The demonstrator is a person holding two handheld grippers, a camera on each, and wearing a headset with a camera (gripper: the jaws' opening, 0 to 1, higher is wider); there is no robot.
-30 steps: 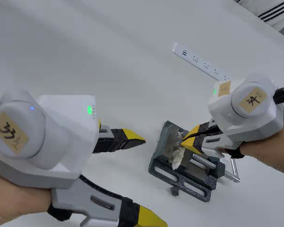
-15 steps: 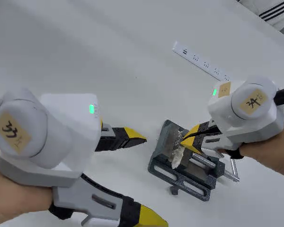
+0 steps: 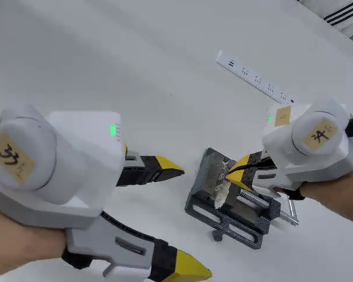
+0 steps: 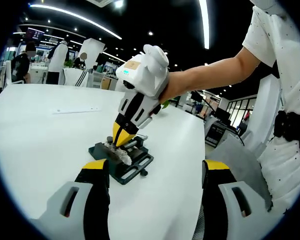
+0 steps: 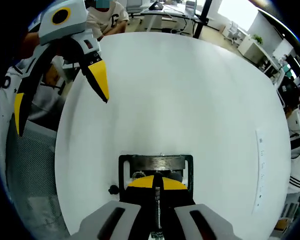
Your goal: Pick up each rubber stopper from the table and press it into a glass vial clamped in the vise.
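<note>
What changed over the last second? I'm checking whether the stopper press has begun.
Nothing visibly moved. The right gripper stays shut with its tips down at the vial in the vise. The left gripper stays open, hovering beside the vise and apart from it. The slight shift of the picture is the camera's.

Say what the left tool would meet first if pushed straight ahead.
Probably the vise, lying ahead between the open jaws of the left tool; the right tool reaches into it from above. Depth is uncertain.
</note>
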